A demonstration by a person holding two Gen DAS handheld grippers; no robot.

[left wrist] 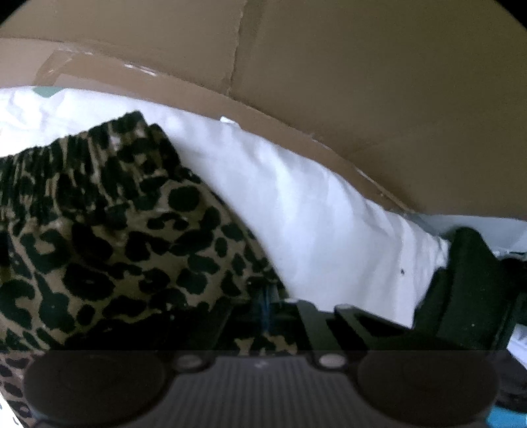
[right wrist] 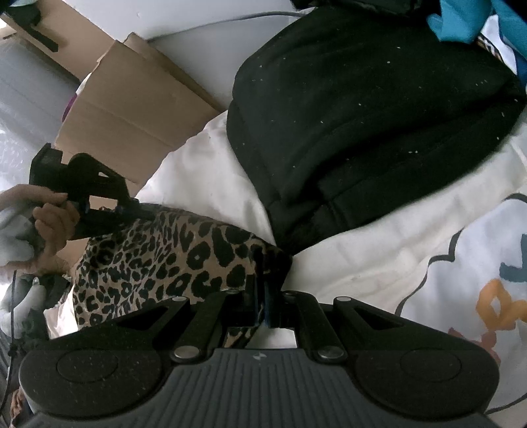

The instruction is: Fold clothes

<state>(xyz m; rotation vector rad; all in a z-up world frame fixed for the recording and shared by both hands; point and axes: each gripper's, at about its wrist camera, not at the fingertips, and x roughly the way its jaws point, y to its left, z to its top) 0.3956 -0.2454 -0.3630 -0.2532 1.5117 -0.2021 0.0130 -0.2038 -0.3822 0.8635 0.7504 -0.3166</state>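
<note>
A leopard-print garment (left wrist: 115, 247) with a gathered waistband lies on white bedding (left wrist: 313, 214). My left gripper (left wrist: 267, 309) points steeply down and is shut on one edge of the garment, with fabric pinched between its blue-padded fingers. In the right wrist view the same garment (right wrist: 171, 260) stretches between both grippers. My right gripper (right wrist: 263, 296) is shut on its near corner. The left gripper (right wrist: 131, 207), held by a person's hand (right wrist: 49, 224), grips the far left edge. The right gripper's black body (left wrist: 467, 280) shows at the right of the left wrist view.
A cardboard box (right wrist: 125, 108) stands just beyond the bedding, filling the background (left wrist: 362, 82). A folded black garment (right wrist: 378, 115) lies behind the leopard piece. A white cloth with orange and blue print (right wrist: 477, 280) is at right, and blue fabric (right wrist: 454, 19) at top right.
</note>
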